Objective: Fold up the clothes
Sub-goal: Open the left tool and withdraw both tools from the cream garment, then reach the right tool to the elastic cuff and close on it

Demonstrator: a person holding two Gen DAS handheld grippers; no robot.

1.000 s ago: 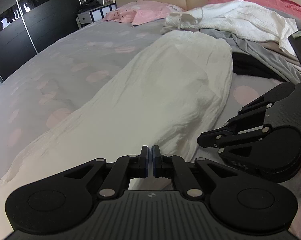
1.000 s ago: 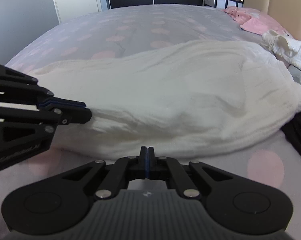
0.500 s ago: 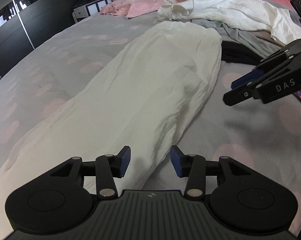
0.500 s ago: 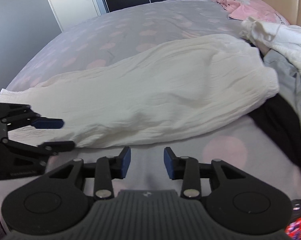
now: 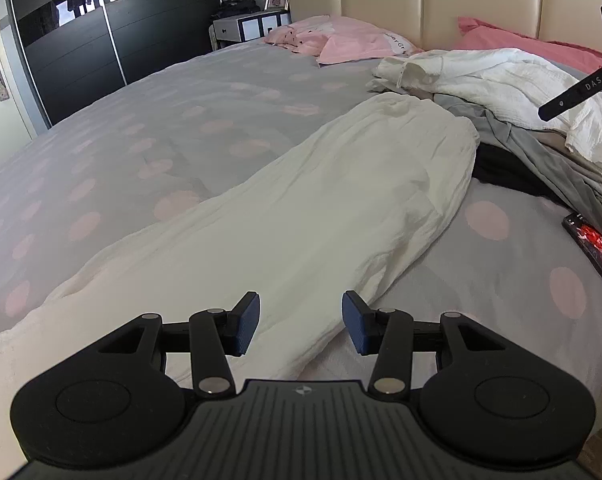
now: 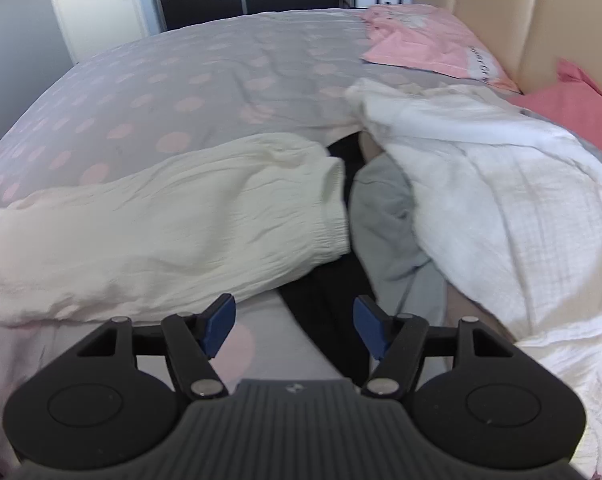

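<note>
Broadly, the setting: a bedroom, seen from two grippers held over a bed with a grey cover dotted in pale pink.
Cream garment: a long cream-white garment lies stretched flat along the bed, narrow and lightly wrinkled; in the right wrist view its gathered elastic end sits just beside the clothes pile.
Clothes pile: a crumpled white garment lies on top of a grey garment and a black garment, near the padded beige headboard.
Left gripper: the left gripper hangs over the near end of the cream garment, blue pads spread apart, nothing pinched between them.
Right gripper: the right gripper hangs over the black garment beside the elastic end, its jaws opening, nothing between them.
Pillows: a pale pink pillow and a deeper pink pillow rest against the headboard.
Background: a dark sliding wardrobe stands beyond the bed.
</note>
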